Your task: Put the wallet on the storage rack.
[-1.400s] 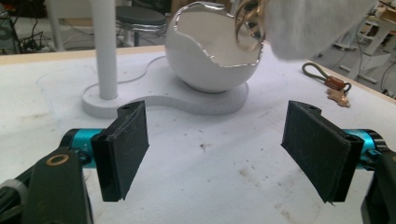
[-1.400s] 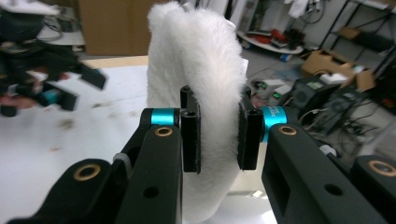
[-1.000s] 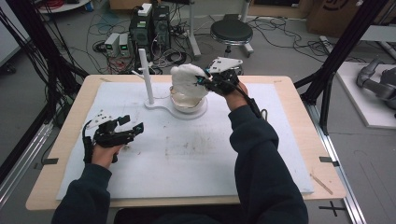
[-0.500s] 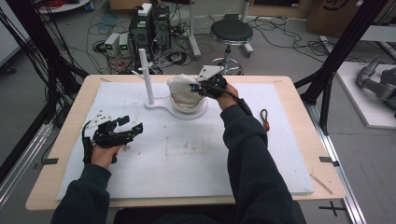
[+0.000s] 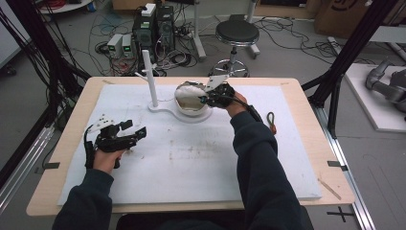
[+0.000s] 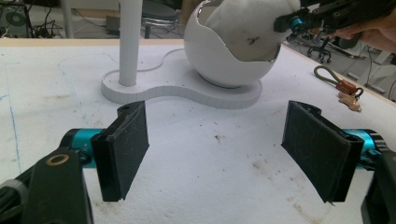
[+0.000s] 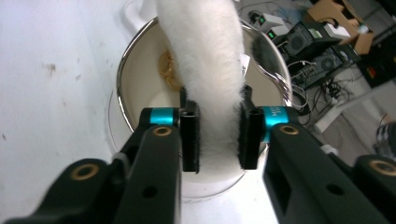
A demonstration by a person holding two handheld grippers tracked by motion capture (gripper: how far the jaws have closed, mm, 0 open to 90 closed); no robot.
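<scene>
White padding (image 5: 201, 163) covered the table, with a post (image 5: 150, 79) and a bowl (image 5: 191, 106) on a shared base. The right gripper (image 7: 218, 135) pinched a fluffy cloth (image 7: 203, 56) over the bowl's rim. The left gripper (image 6: 224, 154) rested near the left edge, jaws wide apart, holding nothing. A key strap (image 5: 272, 122) lay to the right.

My two forearms are covered in dark navy long sleeves. The left gripper (image 5: 128, 132) is black with a pale grey three-cornered plate on top; my right gripper (image 5: 205, 99) carries the same plate. Up close, the fingers (image 6: 122, 148) are flat black pads with a fuzzy, worn face, mounted on teal anodised collars. Brass-coloured rivets dot the black linkage arms.
</scene>
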